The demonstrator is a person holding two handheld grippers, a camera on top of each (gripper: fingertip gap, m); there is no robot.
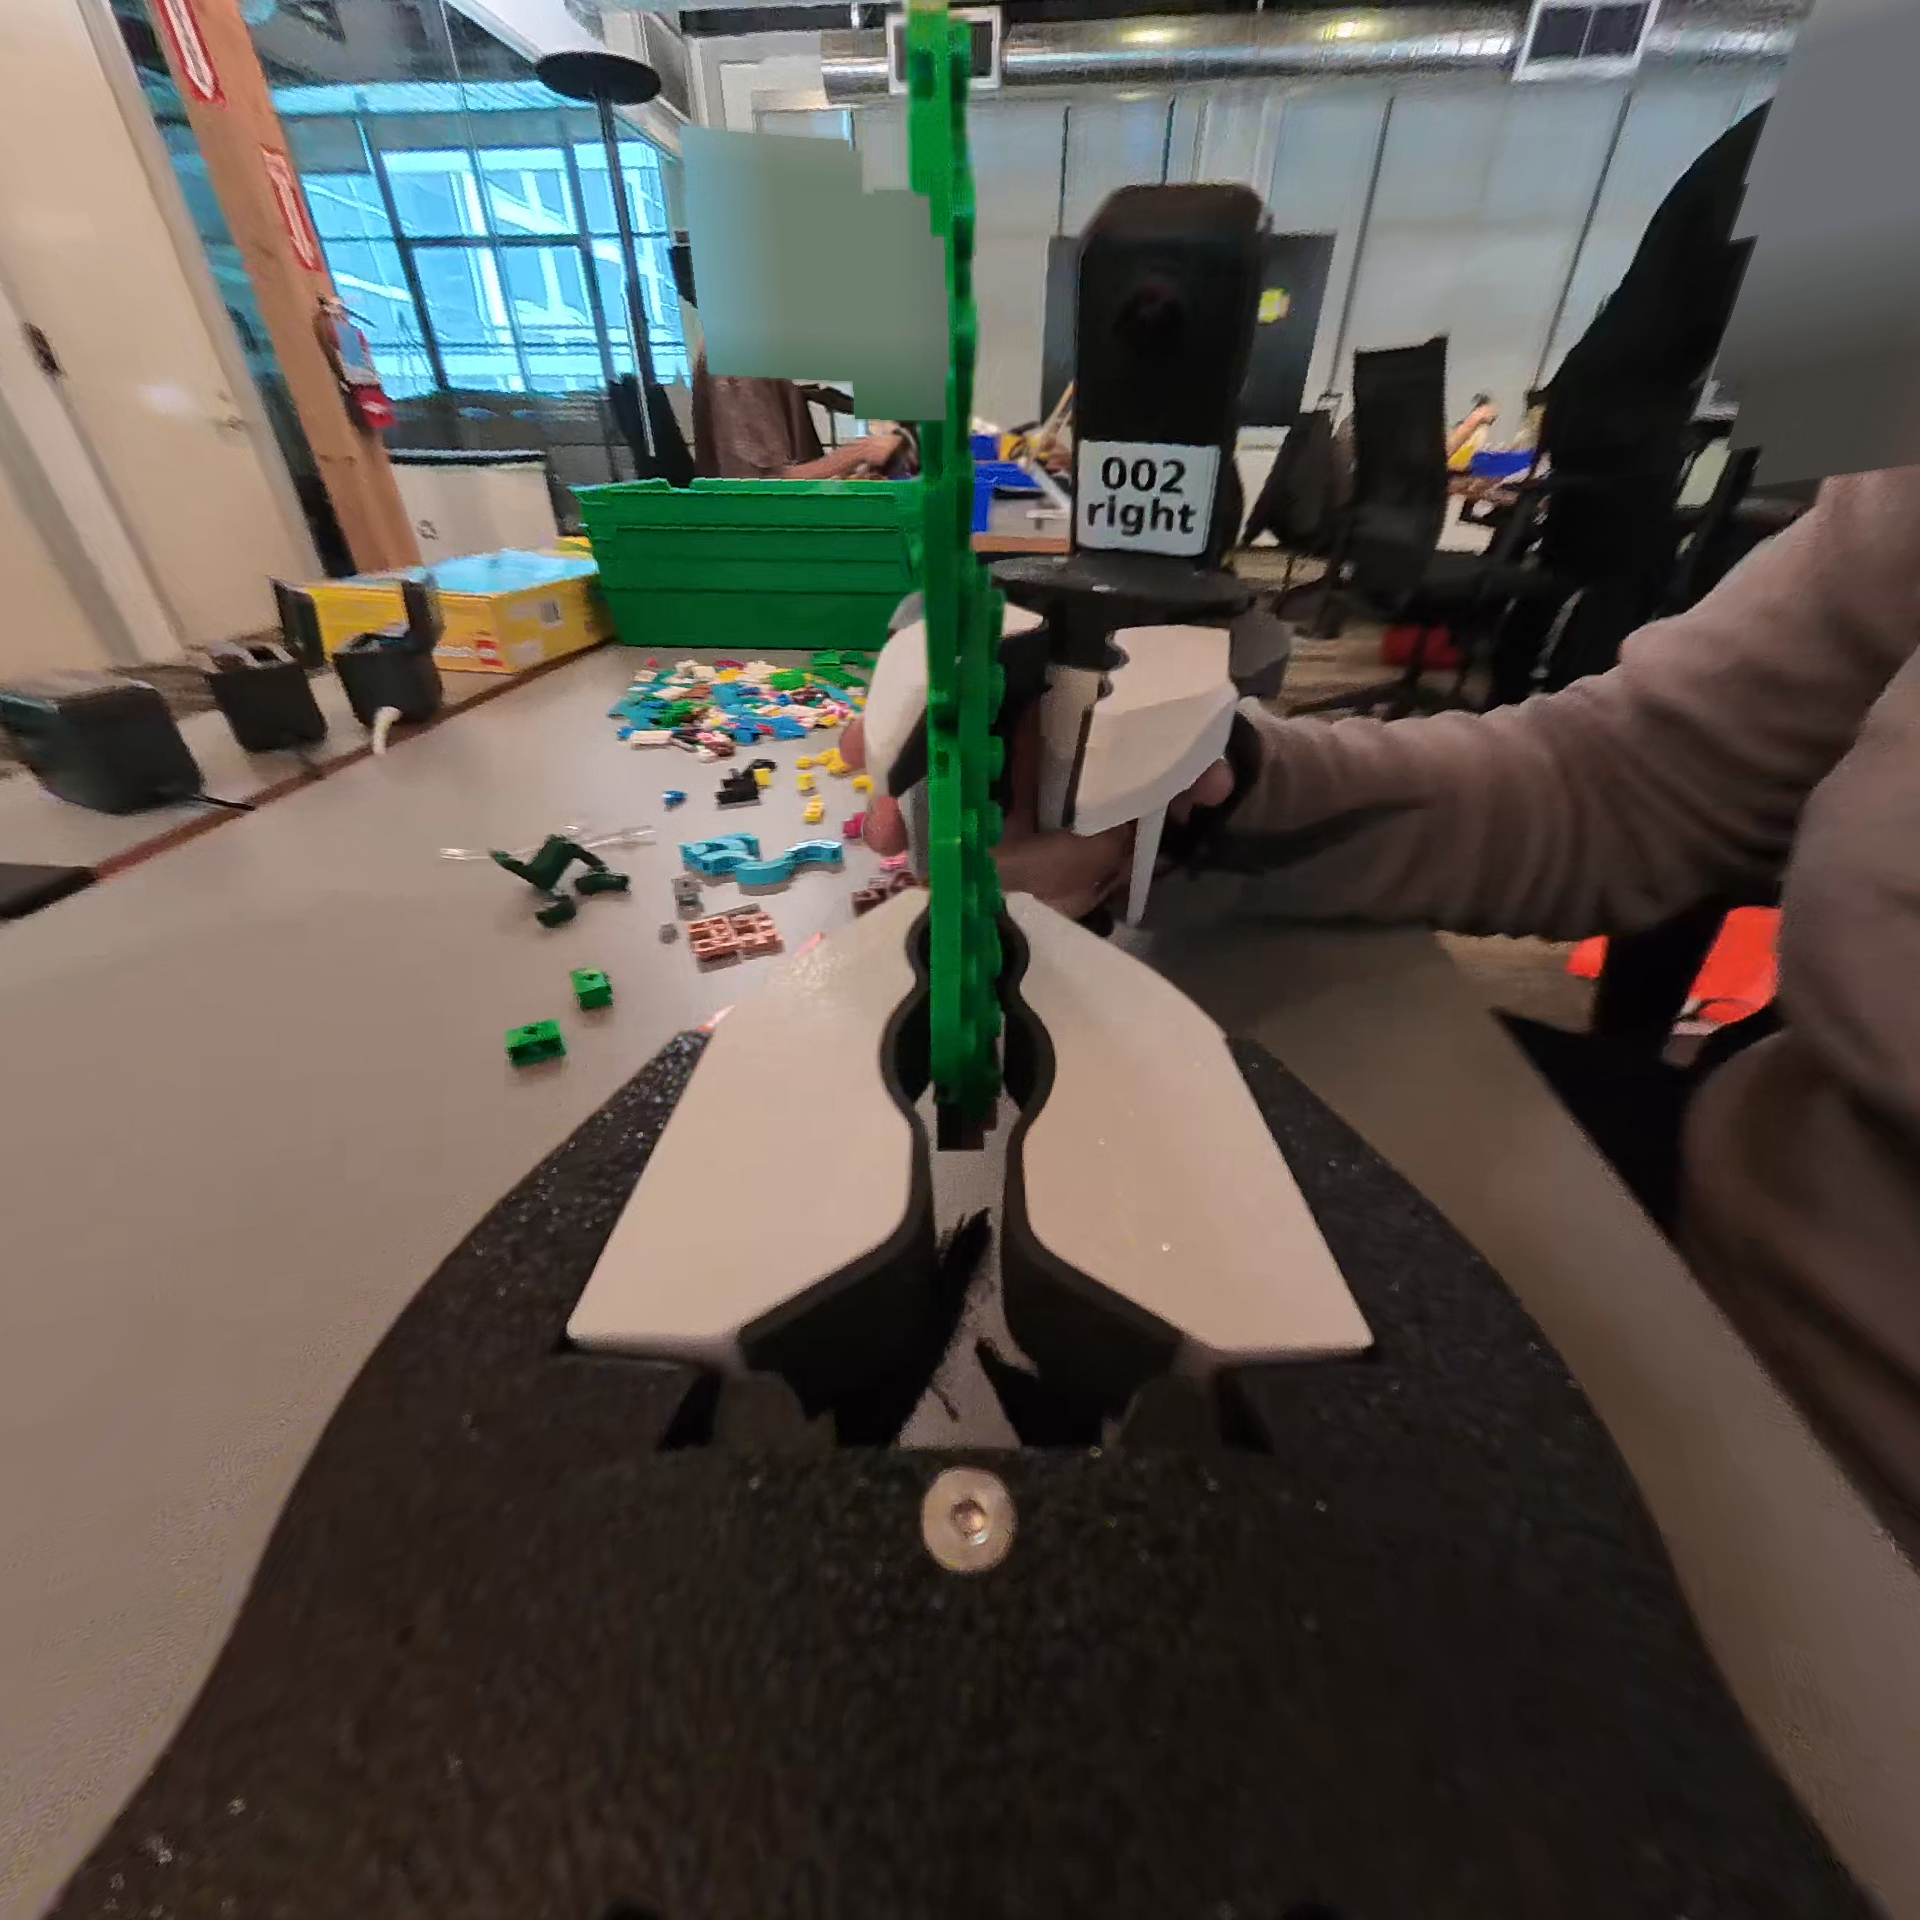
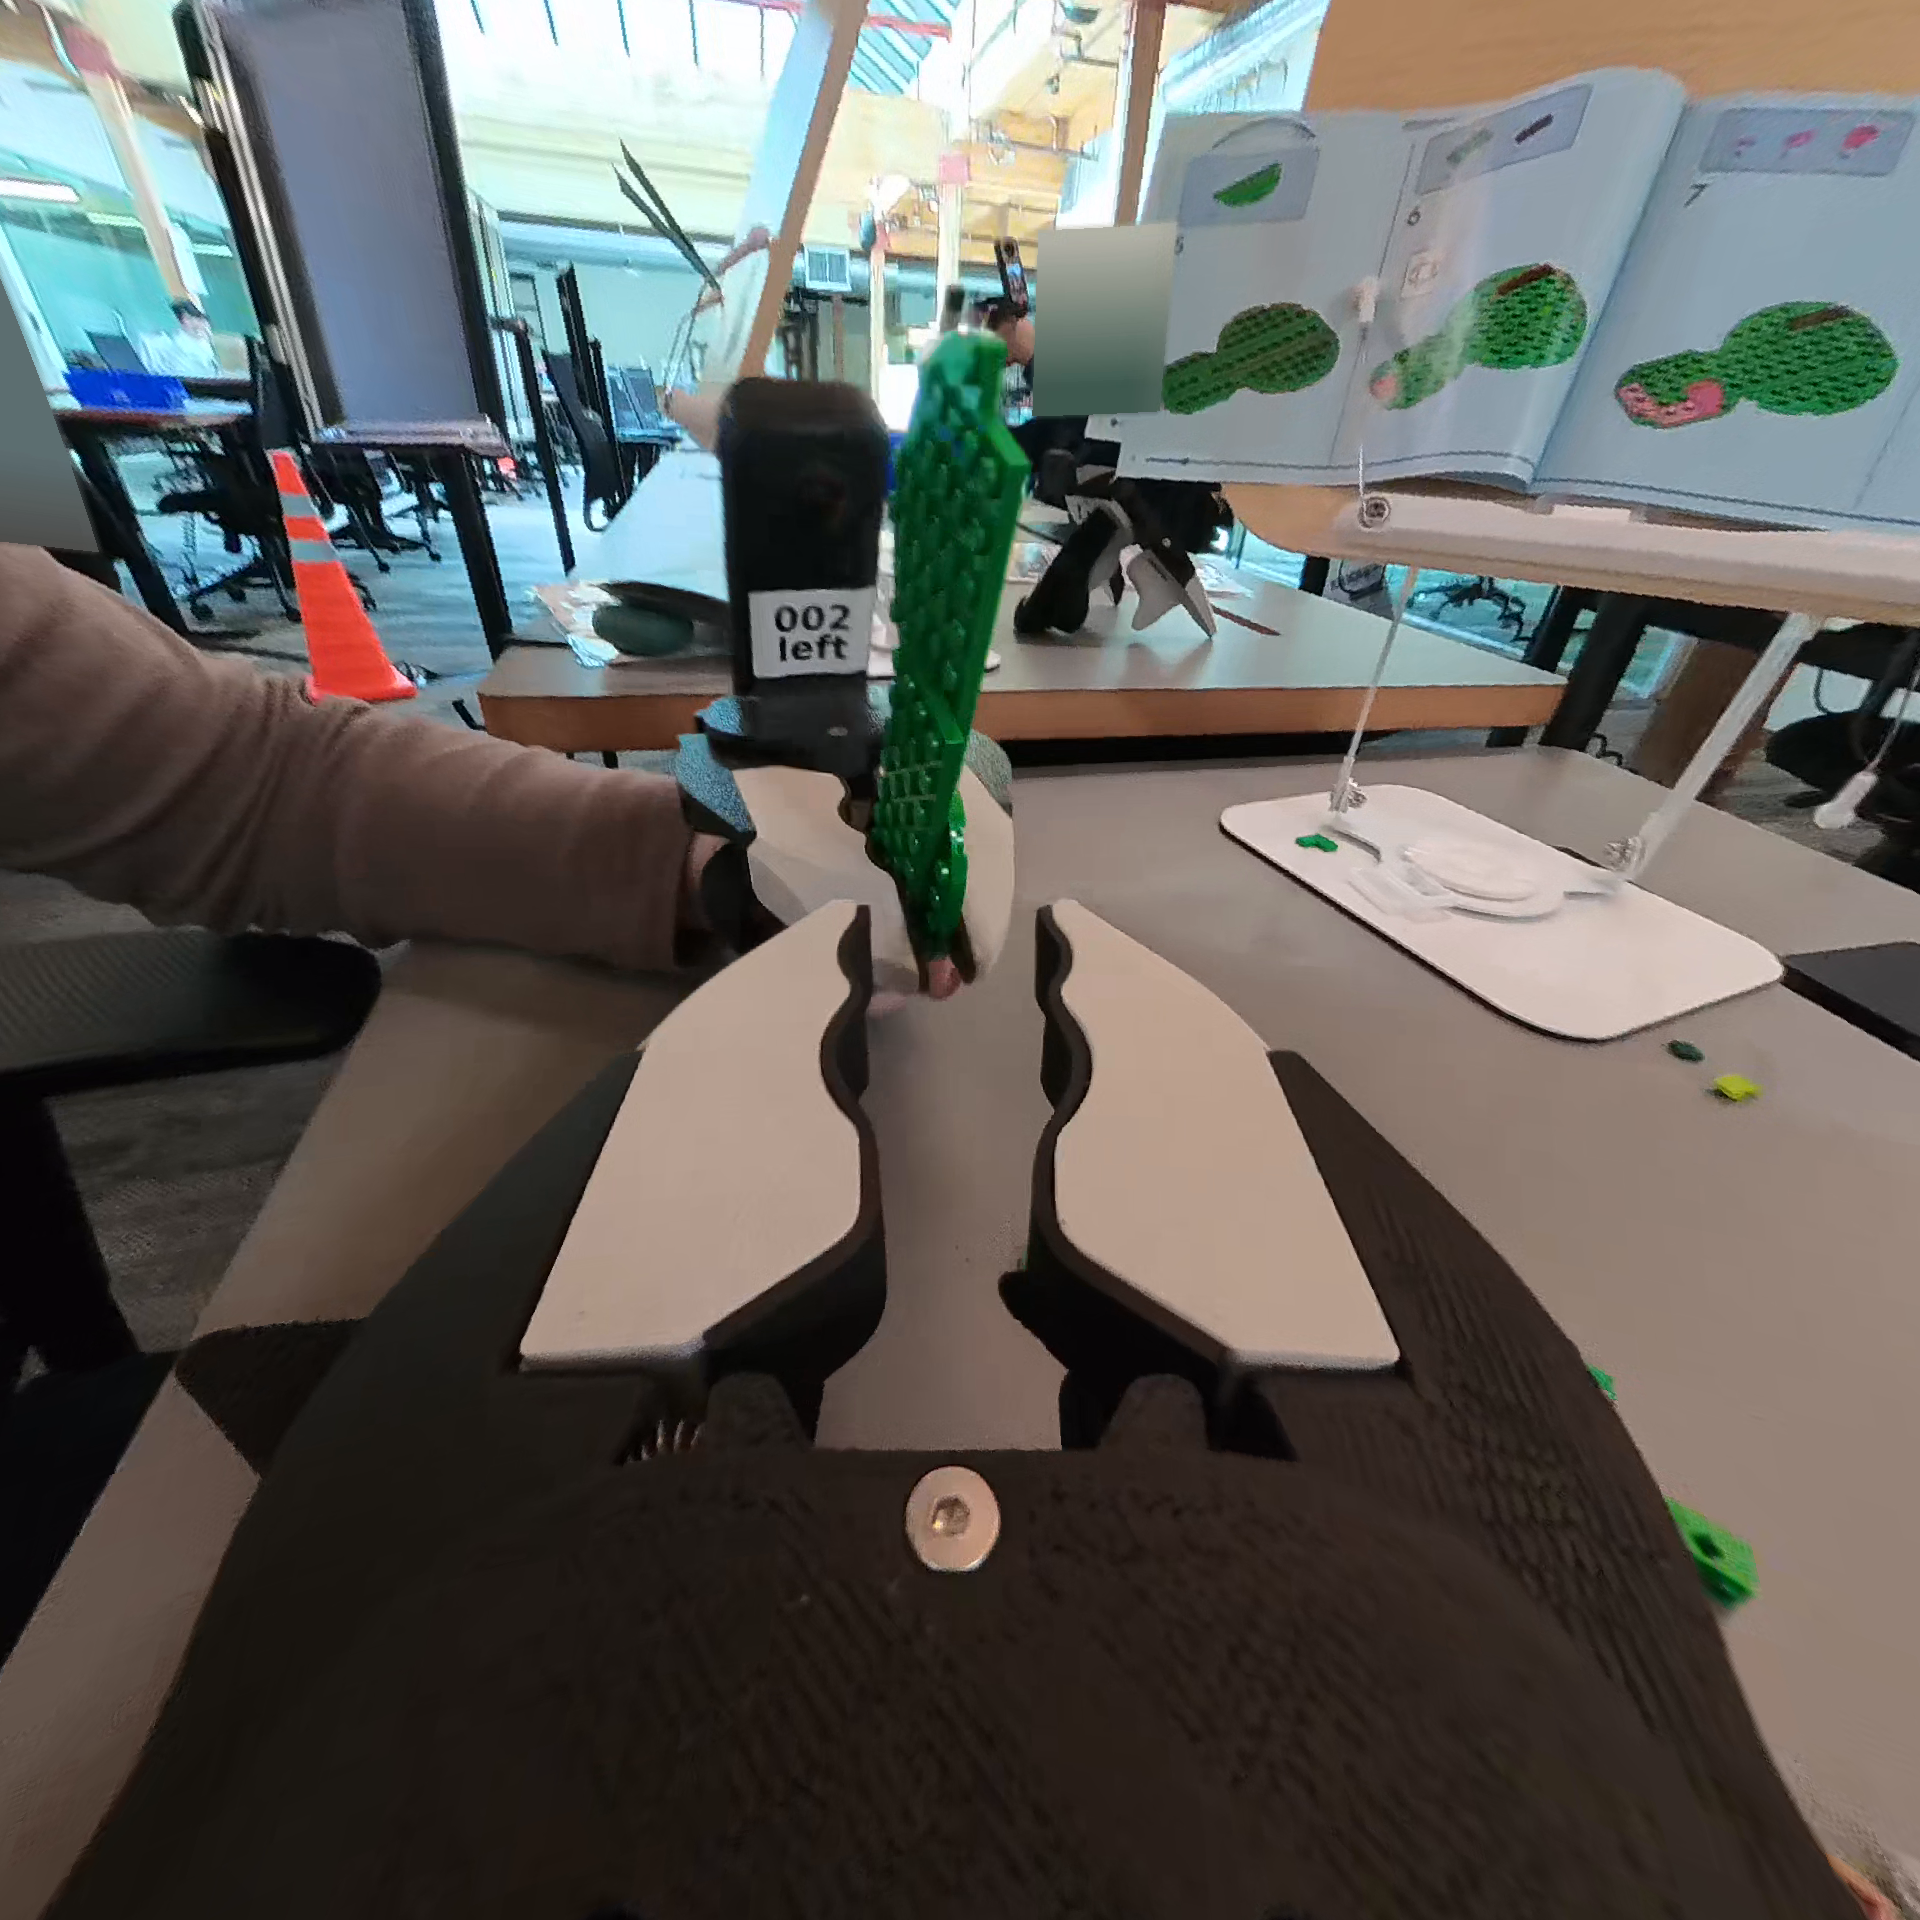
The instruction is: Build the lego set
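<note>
while the left claw [image 1: 961, 1023] stands clenched on the green base plate [image 1: 951, 623], held upright above the tabletop [image 1: 260, 1091], the right claw [image 2: 951, 925] hangs released, and that loose brick pile [image 1: 743, 701] suggests most building remains.

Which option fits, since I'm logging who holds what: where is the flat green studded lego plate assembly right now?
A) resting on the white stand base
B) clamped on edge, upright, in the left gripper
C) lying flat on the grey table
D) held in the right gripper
B: the left gripper is shut on the flat green studded lego plate assembly, which stands upright, while the right gripper is open and empty.
</note>
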